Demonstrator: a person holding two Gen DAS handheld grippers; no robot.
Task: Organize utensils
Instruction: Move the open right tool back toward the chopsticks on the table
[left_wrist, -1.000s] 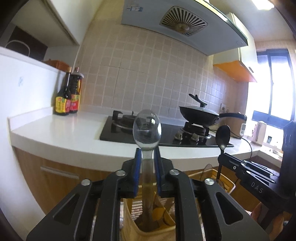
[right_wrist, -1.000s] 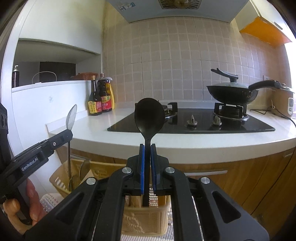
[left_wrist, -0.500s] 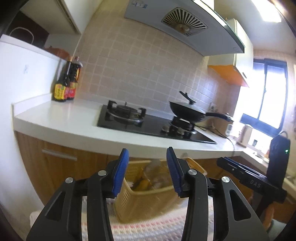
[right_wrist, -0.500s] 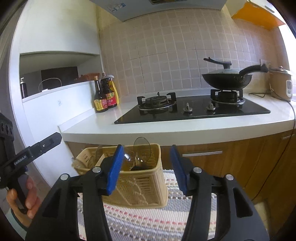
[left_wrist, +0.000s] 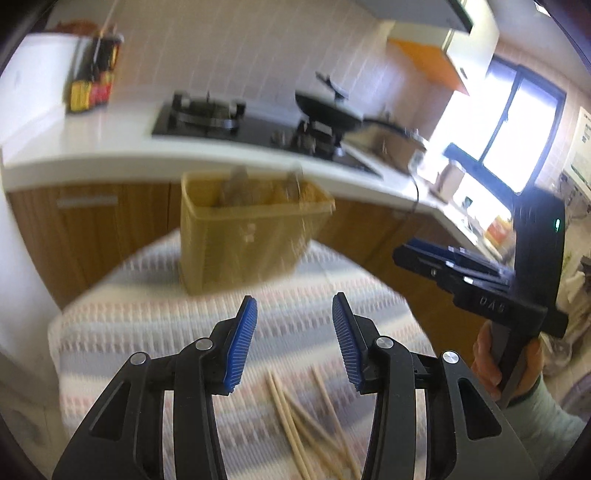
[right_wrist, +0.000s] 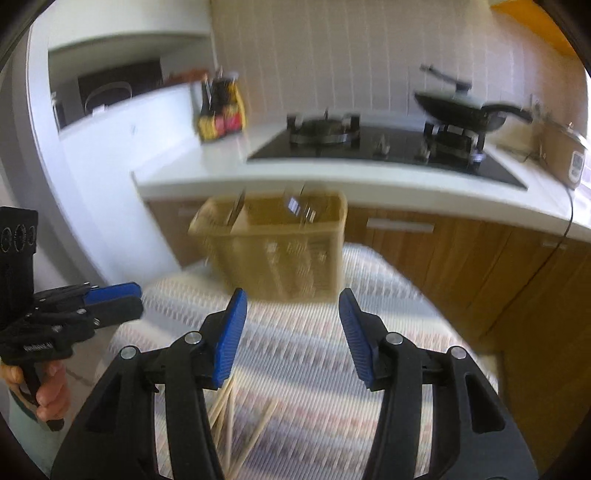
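Yellow perforated plastic utensil basket (left_wrist: 243, 236) upright on striped woven cloth (left_wrist: 147, 317), blurred spoon handles poking above its rim.
Left gripper (left_wrist: 294, 341) and right gripper (right_wrist: 291, 338) both released, nothing between blue pads, hovering over cloth; pale wooden chopsticks (left_wrist: 303, 424) loose on cloth near the grippers, outside the basket, well short of it.

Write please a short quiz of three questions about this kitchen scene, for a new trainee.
1. True or false: the left gripper holds a spoon.
2. Where do the chopsticks lie? A) in the basket B) on the striped cloth C) on the stove
3. Fill in: the yellow basket stands on the ____ cloth.

Key: 1 false, both the left and the right gripper are open and empty. 2 B. 3 striped.
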